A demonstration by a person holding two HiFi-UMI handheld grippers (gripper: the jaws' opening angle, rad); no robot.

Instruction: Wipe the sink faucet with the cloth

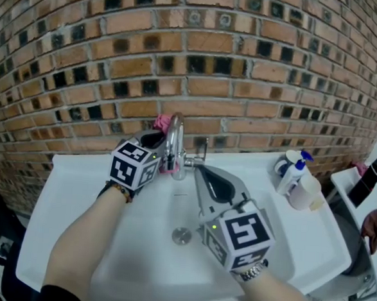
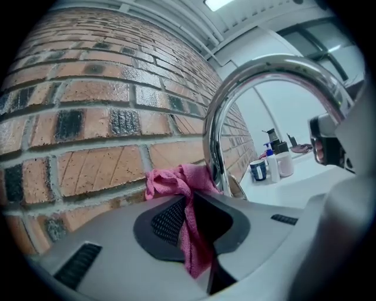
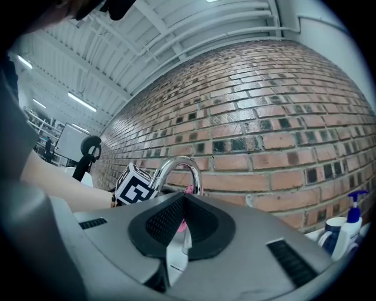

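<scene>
Left gripper (image 2: 191, 200) sat at centre of the head view, its fingers (image 2: 167, 222) closed on the pink cloth (image 2: 176, 181). The cloth bunched out ahead of the tips and appeared to touch the back of the faucet (image 1: 174, 139), between the chrome stem and the brick wall (image 1: 244, 86). The faucet's long axis stood upright, then arched forward over the sink (image 1: 77, 171), toward the lower frame. Right gripper (image 1: 201, 172) lay below and right of the spout, fingers (image 3: 164, 220) pressed together on nothing, tips aimed at the spout. Judgement: the left hand was nearer and doing the work. The next stroke should follow the stem's length, with cloth kept between fingers and chrome.
</scene>
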